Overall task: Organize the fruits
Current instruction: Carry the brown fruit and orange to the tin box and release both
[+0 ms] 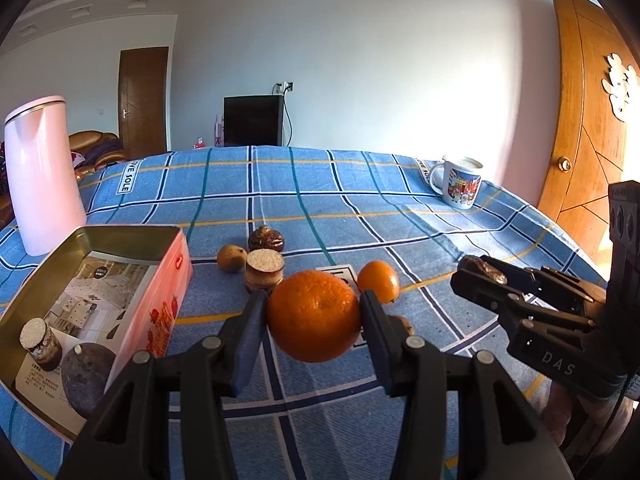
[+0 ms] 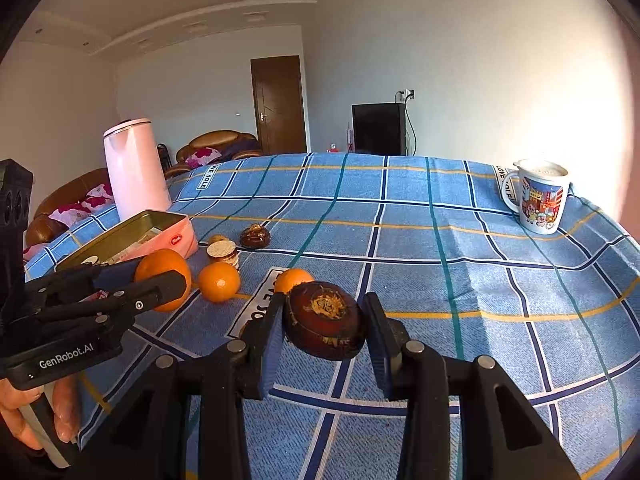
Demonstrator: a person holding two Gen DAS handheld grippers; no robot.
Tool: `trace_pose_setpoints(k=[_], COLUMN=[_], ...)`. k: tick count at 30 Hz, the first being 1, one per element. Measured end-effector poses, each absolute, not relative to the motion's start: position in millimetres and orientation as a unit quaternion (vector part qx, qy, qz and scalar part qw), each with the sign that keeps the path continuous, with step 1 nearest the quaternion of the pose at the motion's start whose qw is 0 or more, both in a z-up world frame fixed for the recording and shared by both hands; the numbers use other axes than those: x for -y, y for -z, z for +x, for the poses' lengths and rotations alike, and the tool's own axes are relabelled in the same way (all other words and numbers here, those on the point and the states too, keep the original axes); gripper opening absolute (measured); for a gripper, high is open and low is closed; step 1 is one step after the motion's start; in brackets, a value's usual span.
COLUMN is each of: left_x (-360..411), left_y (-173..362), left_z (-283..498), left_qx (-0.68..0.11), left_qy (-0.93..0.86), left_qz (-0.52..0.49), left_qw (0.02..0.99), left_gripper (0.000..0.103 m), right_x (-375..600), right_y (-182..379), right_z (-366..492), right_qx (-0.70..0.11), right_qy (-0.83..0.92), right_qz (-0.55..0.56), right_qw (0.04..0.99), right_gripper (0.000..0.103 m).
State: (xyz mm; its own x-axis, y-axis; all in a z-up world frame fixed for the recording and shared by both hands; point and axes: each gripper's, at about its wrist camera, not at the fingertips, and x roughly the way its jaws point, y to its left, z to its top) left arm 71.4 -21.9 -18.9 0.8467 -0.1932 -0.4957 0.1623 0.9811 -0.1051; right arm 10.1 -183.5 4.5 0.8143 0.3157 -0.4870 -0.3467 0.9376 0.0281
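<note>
Orange (image 1: 314, 316): left wrist view; round, dimpled peel, stem dimple facing the camera; no long axis to speak of.
Left gripper (image 1: 314, 330): narrowly parted, both pads pressed on the orange's sides, fruit held above the cloth.
Tin box (image 1: 168, 276): rectangular metal, pink printed wall, gold inside; left of the held orange, long side running away from the camera; holds a printed card, a small jar and a dark round fruit.
Second orange (image 1: 378, 281): smaller, smooth, on the cloth just behind the held one.
Tablecloth (image 1: 400, 216): woven blue check.
Right gripper (image 1: 480, 276): at the right edge, closed on a dark lump.

Dark brown fruit (image 2: 325, 326): right wrist view; squat, glossy rind, rough fibrous tuft facing up and toward the camera; wider across than tall, its width spanning the pads.
Right gripper (image 2: 325, 334): narrowly parted, clamped on that fruit, clear of the cloth.
Mug (image 2: 540, 196): glazed, cartoon print, upright, far right.
Kettle (image 2: 136, 168): smooth pale pink, tapered, behind the tin.
</note>
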Motion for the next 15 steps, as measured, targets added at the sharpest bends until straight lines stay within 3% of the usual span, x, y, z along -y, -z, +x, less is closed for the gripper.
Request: trace_pose_setpoints(k=[15], left_x=[24.0], left_y=[15.6], left_z=[60.9], left_qx=[-0.23], left_qy=[0.078], left_qz=[-0.02], left_qw=[0.97], left_gripper=[0.049], right_x=[183.8], right_y=[-9.6], right_z=[-4.8], right_qx=[-0.203], right_qy=[-0.183], right_qz=[-0.036], right_qw=[0.961], right_gripper=[0.04])
